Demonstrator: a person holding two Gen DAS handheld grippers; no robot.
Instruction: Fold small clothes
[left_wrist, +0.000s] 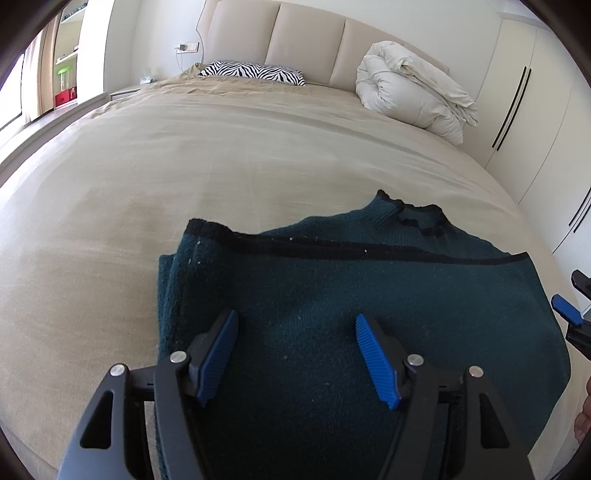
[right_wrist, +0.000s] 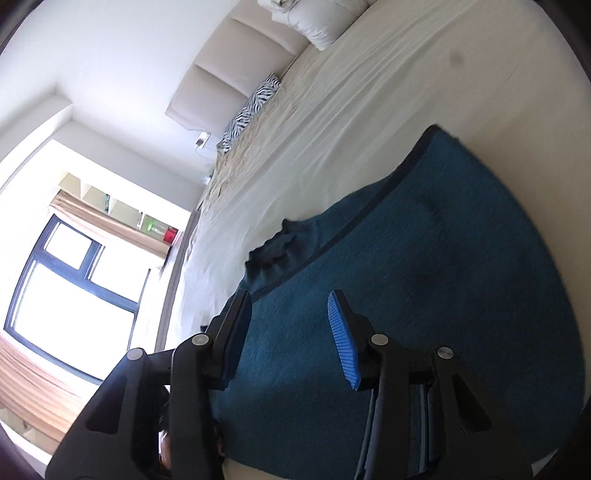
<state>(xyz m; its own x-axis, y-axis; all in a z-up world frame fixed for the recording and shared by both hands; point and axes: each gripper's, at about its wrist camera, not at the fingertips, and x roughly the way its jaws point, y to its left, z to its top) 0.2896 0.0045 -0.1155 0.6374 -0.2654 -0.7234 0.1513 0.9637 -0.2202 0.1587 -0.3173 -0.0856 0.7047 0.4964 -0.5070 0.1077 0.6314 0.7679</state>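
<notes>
Sweater (left_wrist: 332, 288) near bed (left_wrist: 147, 177) edge (tongs (left_wrist: 295, 354) apart)

The left wrist view looks down along its own fingers (left_wrist: 231, 350) from close above the sweater (left_wrist: 332, 295), facing up the bed (left_wrist: 184, 147) toward the headboard (left_wrist: 306, 40), level with the room. The right wrist view sits just as near over the sweater (right_wrist: 424, 258) but is rolled, so the bed (right_wrist: 332, 110) runs slantwise and the window (right_wrist: 66, 288) fills its left. Both share the sweater, bed, headboard (right_wrist: 236, 70), zebra pillow (left_wrist: 255, 72) and duvet (left_wrist: 410, 88)
</notes>
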